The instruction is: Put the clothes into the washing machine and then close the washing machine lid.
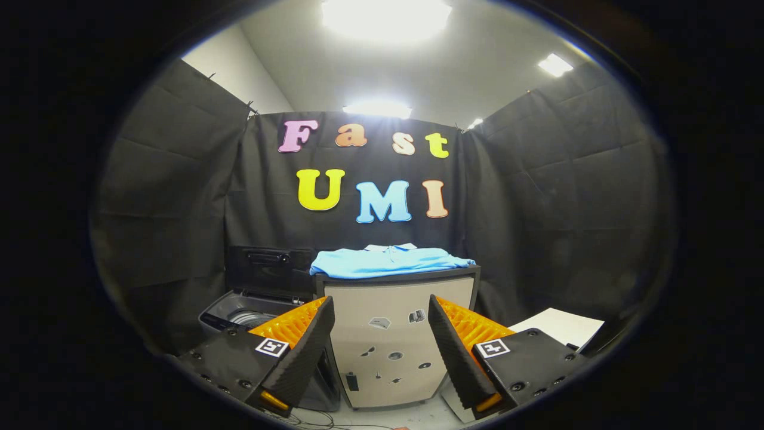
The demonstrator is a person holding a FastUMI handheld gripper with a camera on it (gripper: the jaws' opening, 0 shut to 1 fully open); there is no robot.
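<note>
Your gripper [381, 340] is spread wide and grasps nothing, well short of the cabinet [388, 334]. The blue shirt [388, 263] lies folded across the cabinet's top, reaching its front edge. Beside the cabinet's left side stands the washing machine [250, 310], its lid [268, 269] apparently raised upright.

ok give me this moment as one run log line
gripper: open, holding nothing | blue shirt: folded on cabinet, beyond fingers | washing machine: beside cabinet, lid up | stage: approach
</note>
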